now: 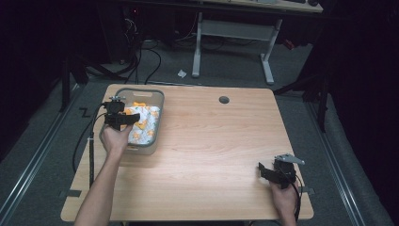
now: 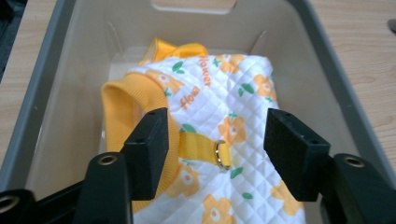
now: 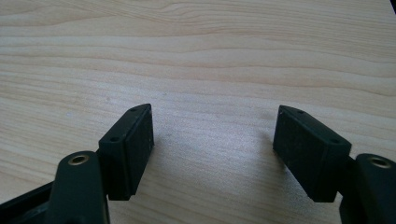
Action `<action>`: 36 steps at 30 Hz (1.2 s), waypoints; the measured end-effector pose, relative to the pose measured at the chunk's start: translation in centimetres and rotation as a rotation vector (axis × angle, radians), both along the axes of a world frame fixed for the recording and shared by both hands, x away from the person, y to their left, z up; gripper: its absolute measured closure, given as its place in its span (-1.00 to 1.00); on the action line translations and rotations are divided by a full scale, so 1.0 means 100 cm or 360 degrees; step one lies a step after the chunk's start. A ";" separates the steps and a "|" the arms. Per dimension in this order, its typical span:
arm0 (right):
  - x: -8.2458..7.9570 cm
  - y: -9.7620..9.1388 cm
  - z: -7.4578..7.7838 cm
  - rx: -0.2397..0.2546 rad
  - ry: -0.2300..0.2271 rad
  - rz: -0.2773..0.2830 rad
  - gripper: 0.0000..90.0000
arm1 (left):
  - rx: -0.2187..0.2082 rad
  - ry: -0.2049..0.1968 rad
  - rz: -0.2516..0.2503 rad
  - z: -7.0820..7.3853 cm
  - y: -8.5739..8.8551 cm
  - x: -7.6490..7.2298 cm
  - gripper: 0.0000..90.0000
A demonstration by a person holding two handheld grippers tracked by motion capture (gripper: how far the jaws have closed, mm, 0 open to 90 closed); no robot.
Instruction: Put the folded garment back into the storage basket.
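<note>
A grey plastic bin stands at the table's far left. Inside it lies a white quilted garment printed with orange flowers and trimmed in yellow. My left gripper hovers over the bin's near-left part. In the left gripper view its jaws are open just above the garment, either side of a yellow strap with a metal ring, and the pads do not press the cloth. The right gripper rests at the table's near right, open over bare wood.
A round cable hole sits in the tabletop at the far middle. Beyond the table stands a white desk frame, with cables on the floor. The bin's walls rise steeply around the garment.
</note>
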State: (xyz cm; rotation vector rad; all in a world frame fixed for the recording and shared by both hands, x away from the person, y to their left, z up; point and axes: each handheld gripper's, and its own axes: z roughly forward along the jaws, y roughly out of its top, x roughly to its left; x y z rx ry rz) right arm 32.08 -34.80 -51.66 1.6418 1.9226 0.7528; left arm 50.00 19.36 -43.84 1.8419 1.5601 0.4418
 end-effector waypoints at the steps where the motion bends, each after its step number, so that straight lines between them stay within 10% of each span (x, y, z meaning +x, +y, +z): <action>1: 0.000 0.000 0.000 0.0000 -0.0001 0.0000 -0.35 | 0.0009 -0.0010 -0.0007 0.002 0.000 -0.002 -0.15; 36: 0.000 0.000 0.000 0.0001 -0.0002 0.0001 -0.35 | -0.0090 -0.0215 -0.0251 0.022 -0.017 -0.062 -0.24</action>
